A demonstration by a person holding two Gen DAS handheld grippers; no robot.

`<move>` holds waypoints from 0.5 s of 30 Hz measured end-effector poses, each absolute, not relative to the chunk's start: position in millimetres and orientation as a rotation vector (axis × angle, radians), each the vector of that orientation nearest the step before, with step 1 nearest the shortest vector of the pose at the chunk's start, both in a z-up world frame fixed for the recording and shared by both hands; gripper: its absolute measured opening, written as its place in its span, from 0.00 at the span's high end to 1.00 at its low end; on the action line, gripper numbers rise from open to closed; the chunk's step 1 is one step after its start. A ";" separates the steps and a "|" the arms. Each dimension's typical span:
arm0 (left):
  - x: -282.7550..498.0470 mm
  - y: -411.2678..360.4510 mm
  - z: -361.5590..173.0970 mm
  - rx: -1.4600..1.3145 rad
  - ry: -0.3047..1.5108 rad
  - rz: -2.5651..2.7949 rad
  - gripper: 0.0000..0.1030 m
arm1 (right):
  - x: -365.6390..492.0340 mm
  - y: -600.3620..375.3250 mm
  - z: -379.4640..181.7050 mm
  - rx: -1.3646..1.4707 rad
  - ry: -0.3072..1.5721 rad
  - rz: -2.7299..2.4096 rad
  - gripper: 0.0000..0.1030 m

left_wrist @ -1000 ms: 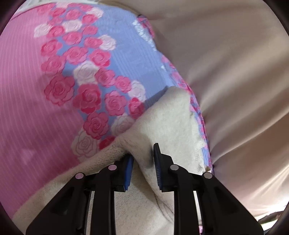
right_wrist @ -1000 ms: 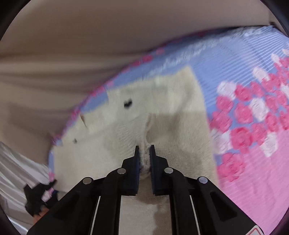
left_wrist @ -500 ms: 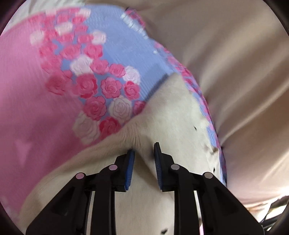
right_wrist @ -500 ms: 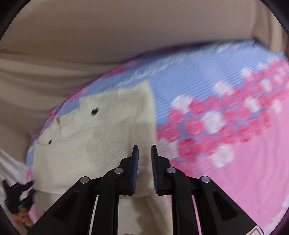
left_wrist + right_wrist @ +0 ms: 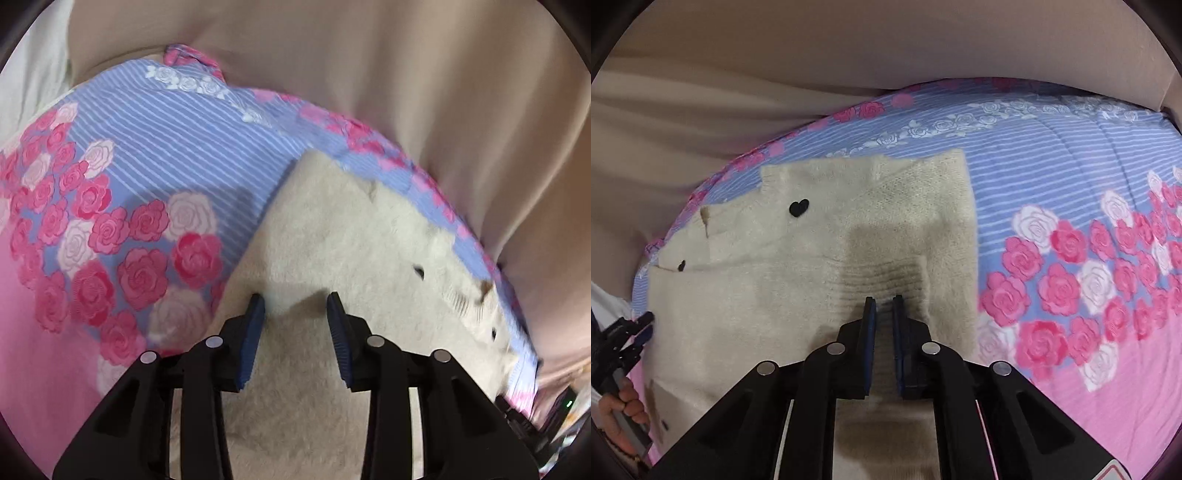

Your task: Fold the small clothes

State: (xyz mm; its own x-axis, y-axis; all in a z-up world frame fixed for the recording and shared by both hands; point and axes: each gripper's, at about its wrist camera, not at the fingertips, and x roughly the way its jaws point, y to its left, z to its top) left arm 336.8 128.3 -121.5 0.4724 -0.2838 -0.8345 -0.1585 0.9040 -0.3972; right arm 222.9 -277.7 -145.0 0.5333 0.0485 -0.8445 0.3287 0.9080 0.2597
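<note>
A small cream knitted sweater (image 5: 812, 258) with black heart marks lies on a bedspread; it also shows in the left wrist view (image 5: 351, 236). My left gripper (image 5: 295, 306) is open above the sweater's left part and holds nothing. My right gripper (image 5: 883, 308) has its jaws nearly together just above the sweater's ribbed sleeve cuff (image 5: 882, 277), with a narrow gap and no cloth clearly pinched between them. The left gripper also shows at the left edge of the right wrist view (image 5: 635, 332), held by a hand.
The bedspread (image 5: 1071, 184) is blue-striped with pink and white roses, turning pink (image 5: 29, 332) nearer me. Beige cloth (image 5: 406, 74) lies beyond the bed's far edge. Dark objects (image 5: 535, 417) sit off the bed's right side.
Both grippers have pulled back and lifted. The left gripper opened wider and let the sweater go. The right gripper released the fold it held; the sweater now lies flatter.
</note>
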 end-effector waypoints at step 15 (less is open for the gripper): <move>344.5 161.6 -127.9 -0.472 1.052 -0.079 0.69 | 205.2 -301.9 -160.7 0.526 0.978 -0.146 0.80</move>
State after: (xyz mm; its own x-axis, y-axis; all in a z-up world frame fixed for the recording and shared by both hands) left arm 344.5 161.6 -127.9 0.5024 -0.2847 -0.8164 -0.1595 0.8975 -0.4111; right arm 205.2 -301.9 -160.7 0.5601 0.1146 -0.8205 0.3486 0.8659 0.3589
